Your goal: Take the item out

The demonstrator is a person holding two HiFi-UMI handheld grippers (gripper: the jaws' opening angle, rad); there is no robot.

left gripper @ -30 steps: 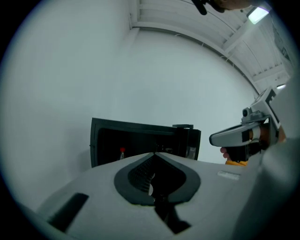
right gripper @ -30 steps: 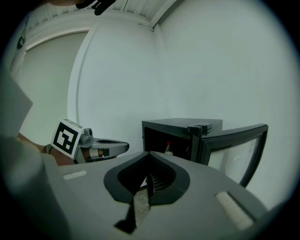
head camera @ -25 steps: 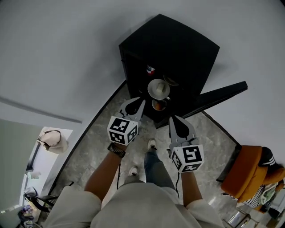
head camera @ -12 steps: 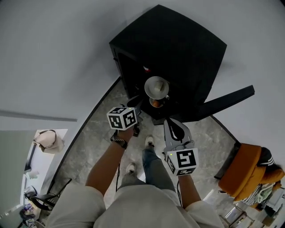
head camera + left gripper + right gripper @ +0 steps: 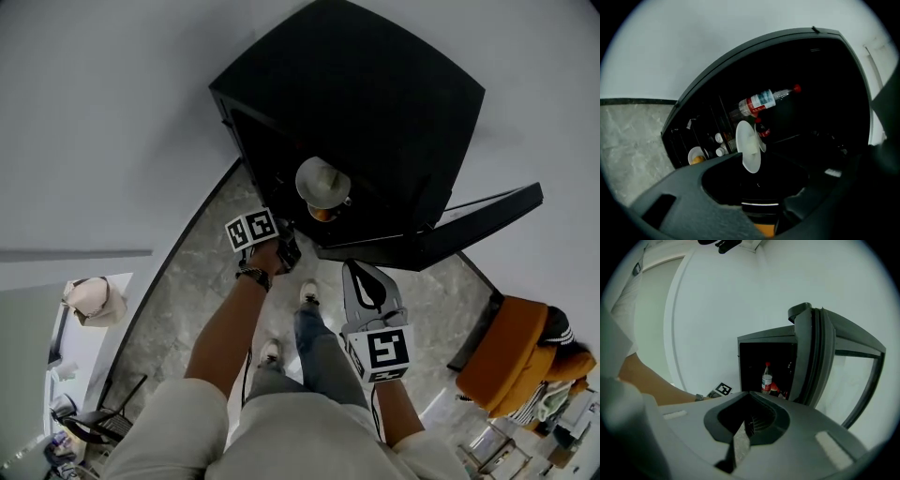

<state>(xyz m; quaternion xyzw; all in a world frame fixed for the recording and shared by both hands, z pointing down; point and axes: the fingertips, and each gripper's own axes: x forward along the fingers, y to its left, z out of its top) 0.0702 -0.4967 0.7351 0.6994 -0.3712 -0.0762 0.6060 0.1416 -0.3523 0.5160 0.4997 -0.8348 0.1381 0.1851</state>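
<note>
1. Left gripper (image 5: pixel 288 246) has moved forward since a second ago. It was level with the right gripper (image 5: pixel 362 270) and is now at the open front of the black cabinet (image 5: pixel 375 84).
2. White dish (image 5: pixel 322 181) is inside the cabinet, near the open front, about mid-width.
3. Dish vs left fingers: it is ahead of them, apart, no contact. In the left gripper view it shows through the gap between the fingertips, and it looks edge-on because the gripper is rolled.
4. Left fingers: parted, holding nothing.
5. Small plate with orange food (image 5: pixel 697 155) is close by the dish; in the head view it sits just under it.
6. Red-capped bottle (image 5: pixel 761 101) is deeper in the cabinet, behind the dish. The right gripper view shows it upright.
7. Right fingers: closed together, nothing between them. They are well apart from the dish and aimed toward the cabinet opening.
8. Cabinet door (image 5: pixel 441 230) is swung wide open on the person's right.
9. Cabinet stands on the marble floor (image 5: pixel 178 319) against a white wall.
</note>
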